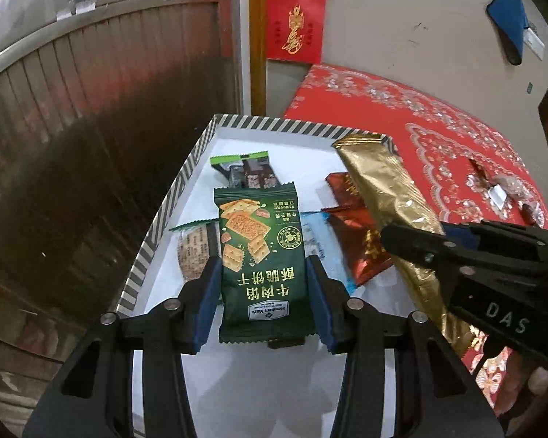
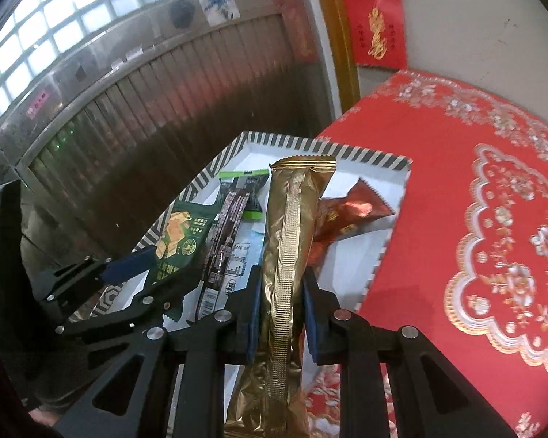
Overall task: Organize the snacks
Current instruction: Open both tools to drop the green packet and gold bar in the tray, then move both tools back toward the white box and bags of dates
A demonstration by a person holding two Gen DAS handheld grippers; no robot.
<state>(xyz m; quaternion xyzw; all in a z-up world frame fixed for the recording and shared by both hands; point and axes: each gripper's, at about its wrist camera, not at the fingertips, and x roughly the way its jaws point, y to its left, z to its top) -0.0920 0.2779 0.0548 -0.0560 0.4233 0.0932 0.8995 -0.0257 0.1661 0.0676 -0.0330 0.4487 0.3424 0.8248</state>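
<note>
My left gripper (image 1: 262, 273) is shut on a green cracker packet (image 1: 261, 252) and holds it over the white box with a striped rim (image 1: 171, 200). My right gripper (image 2: 282, 277) is shut on a long gold packet (image 2: 292, 241), held over the box's right side; it also shows in the left wrist view (image 1: 387, 197). In the box lie a dark bar with green ends (image 1: 252, 171), red packets (image 1: 361, 241), and a clear pack with a round biscuit (image 1: 193, 252). The left gripper (image 2: 135, 266) with the green packet (image 2: 181, 241) shows in the right wrist view.
The box (image 2: 383, 255) sits at the left edge of a red embroidered tablecloth (image 2: 475, 219). A few small snacks (image 1: 500, 189) lie on the cloth to the right. A ribbed metal shutter (image 1: 91, 127) stands to the left, a wall with red envelopes (image 1: 296, 25) behind.
</note>
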